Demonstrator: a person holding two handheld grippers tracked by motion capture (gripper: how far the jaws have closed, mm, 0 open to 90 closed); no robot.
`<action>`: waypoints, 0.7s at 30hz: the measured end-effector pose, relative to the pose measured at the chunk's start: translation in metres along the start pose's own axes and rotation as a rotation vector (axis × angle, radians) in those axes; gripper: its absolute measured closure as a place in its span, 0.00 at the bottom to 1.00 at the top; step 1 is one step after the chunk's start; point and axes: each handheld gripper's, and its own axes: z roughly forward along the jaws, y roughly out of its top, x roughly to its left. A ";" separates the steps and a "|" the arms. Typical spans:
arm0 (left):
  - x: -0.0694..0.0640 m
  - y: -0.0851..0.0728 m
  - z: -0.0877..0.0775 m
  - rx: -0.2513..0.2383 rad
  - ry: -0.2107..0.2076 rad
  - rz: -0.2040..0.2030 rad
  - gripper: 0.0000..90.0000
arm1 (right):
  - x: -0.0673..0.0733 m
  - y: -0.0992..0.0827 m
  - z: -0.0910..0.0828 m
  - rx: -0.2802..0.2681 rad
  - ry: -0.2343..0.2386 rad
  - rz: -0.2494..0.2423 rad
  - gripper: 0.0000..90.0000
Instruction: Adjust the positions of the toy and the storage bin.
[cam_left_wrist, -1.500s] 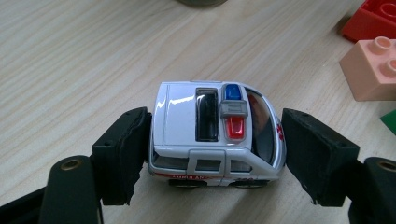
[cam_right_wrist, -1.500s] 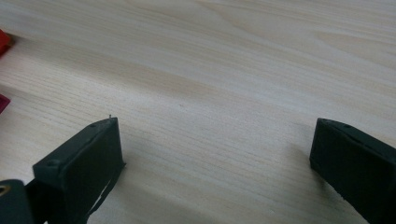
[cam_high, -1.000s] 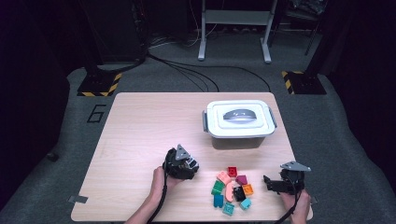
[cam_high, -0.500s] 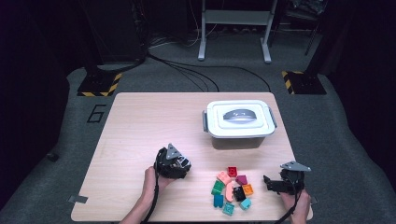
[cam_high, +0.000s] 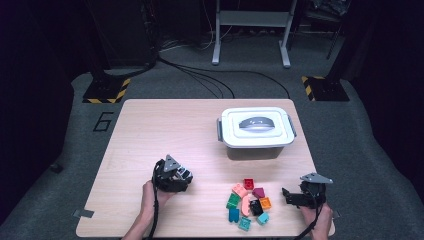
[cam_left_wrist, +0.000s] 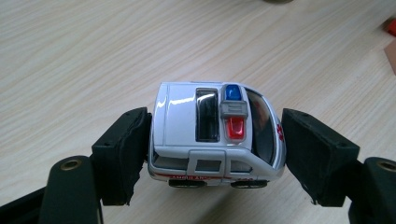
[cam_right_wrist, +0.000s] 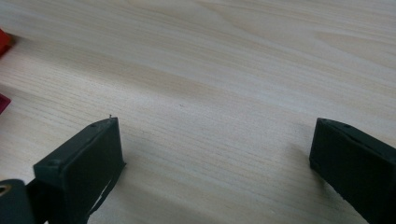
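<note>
The left tongs (cam_left_wrist: 212, 140) grip a white toy ambulance (cam_left_wrist: 215, 135) end to end between their pads, just above the bare table (cam_high: 165, 125). Its rounded ends could let it slip or twist loose if the squeeze eases. The right tongs (cam_right_wrist: 215, 163) rest open and empty; between the two lies a heap of colored blocks (cam_high: 247, 202), with a lidded white box (cam_high: 256, 127) well beyond.

The toy ambulance (cam_left_wrist: 217, 135) is small and white, with a blue and a red light on its roof. It sits upright between the two black pads of the left gripper (cam_left_wrist: 217, 154), just above the pale wooden worktop (cam_left_wrist: 93, 56).
</note>
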 end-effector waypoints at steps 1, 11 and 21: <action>0.002 -0.001 -0.002 0.005 0.001 -0.003 0.29 | 0.000 0.000 0.000 0.000 0.000 0.000 0.02; 0.017 -0.013 -0.011 -0.006 0.033 -0.043 0.29 | 0.001 0.000 0.000 -0.003 -0.002 0.010 0.02; 0.028 -0.023 -0.021 -0.022 0.061 -0.078 0.29 | 0.001 0.000 0.000 0.000 -0.002 0.009 0.02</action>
